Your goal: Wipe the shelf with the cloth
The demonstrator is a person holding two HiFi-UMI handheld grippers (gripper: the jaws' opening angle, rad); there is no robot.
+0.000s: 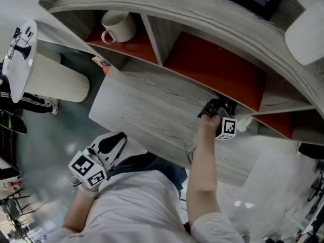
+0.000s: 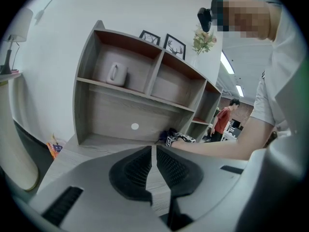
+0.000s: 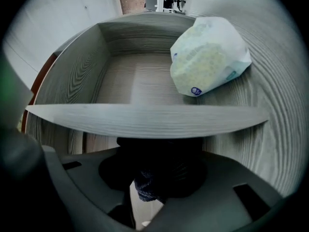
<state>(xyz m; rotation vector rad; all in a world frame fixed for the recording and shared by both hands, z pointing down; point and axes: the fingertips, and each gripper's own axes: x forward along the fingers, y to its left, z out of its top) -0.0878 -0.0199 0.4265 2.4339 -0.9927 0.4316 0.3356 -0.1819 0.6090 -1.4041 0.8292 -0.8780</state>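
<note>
Cloth (image 3: 146,190), dark blue and bunched, is sitting pinched in your right tongs (image 3: 149,180), which are clamping it at a middling width. In the head view you are reaching those tongs forward over the desk (image 1: 136,110) to the lower right part of the shelf (image 1: 152,34), a grey wooden unit with red inner faces standing on the desk. The right gripper view is looking level at the front edge of one shelf board (image 3: 145,120), with the cloth hanging just below that edge; whether it is touching the wood cannot be told. Beyond the board a compartment is holding a white bag (image 3: 207,57) at its right side. Your left tongs (image 2: 154,166) are hanging back near your body, pads nearly together with nothing between them, pointing toward the shelf. A white mug (image 1: 119,27) is occupying the upper left compartment.

As for progress, no surface is showing a wiped streak or any dirt, so what is already cleaned cannot be read. You are holding the cloth at the shelf, so the picking up seems finished, and the wiping itself looks to be somewhere in its strokes. The mug's compartment, the bay beside it and the floor under the bag are likely waiting for you
</note>
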